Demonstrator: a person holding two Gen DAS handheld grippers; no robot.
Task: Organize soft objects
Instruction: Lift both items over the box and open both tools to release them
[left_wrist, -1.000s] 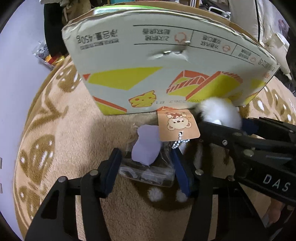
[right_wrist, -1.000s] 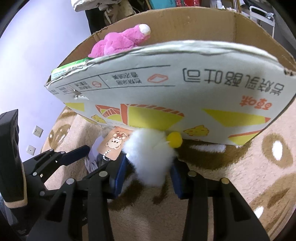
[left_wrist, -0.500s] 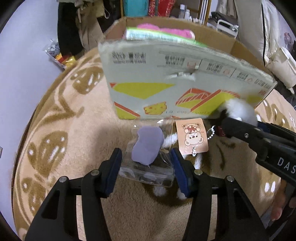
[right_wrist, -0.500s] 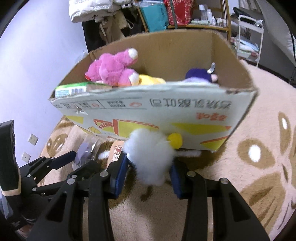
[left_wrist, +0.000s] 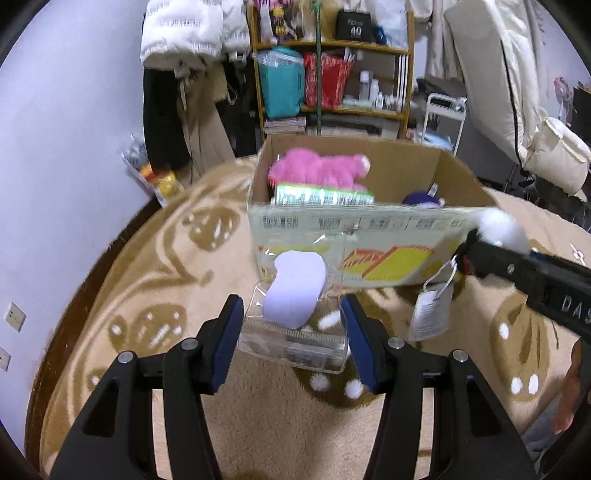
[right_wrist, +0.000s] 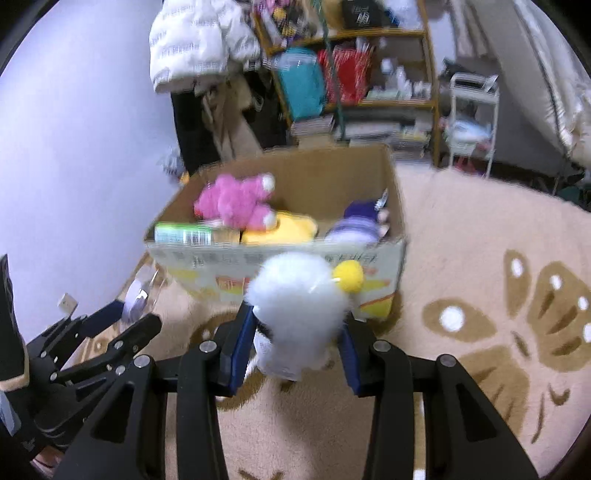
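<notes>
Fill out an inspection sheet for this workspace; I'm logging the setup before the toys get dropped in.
Surface: beige carpet with brown patterns.
Job's things: open cardboard box holding a pink plush toy, a yellow plush, a purple plush and a green packet. White fluffy plush with a yellow pom-pom and clear plastic pouch with a lilac item are held in front of the box, outside it.
Clutter: small bag of items by the wall.
Grippers: left gripper shut on the pouch; right gripper shut on the white plush.
Cables: nothing seen.
Surroundings: wooden shelf unit, hanging clothes, white cart.
</notes>
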